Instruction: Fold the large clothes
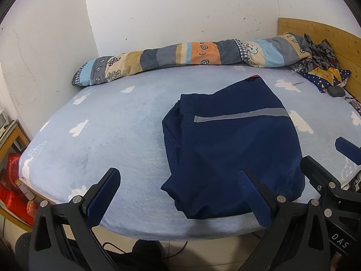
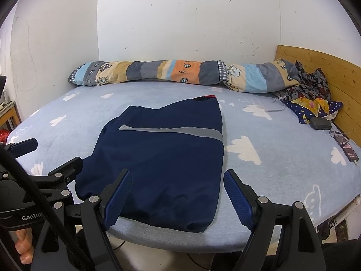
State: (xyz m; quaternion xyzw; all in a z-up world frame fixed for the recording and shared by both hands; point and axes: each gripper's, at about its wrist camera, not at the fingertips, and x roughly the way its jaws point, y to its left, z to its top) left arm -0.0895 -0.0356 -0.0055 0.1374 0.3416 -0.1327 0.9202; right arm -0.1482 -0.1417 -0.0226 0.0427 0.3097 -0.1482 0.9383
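Observation:
A navy garment [image 1: 232, 149] with a grey reflective stripe lies folded into a compact rectangle on the light blue bed sheet [image 1: 112, 135]; it also shows in the right wrist view [image 2: 162, 158]. My left gripper [image 1: 178, 180] is open and empty, hovering at the near bed edge, its right finger over the garment's front left corner. My right gripper [image 2: 178, 180] is open and empty, its fingers straddling the garment's near right corner. Each gripper appears at the side of the other's view.
A rolled patchwork quilt [image 2: 180, 74] lies along the far wall. Patterned clothes [image 2: 311, 94], a dark pouch [image 2: 320, 123], glasses and a phone [image 2: 349, 152] sit at the right by the wooden headboard [image 2: 334, 72]. Red items and a shelf [image 1: 11, 180] stand left of the bed.

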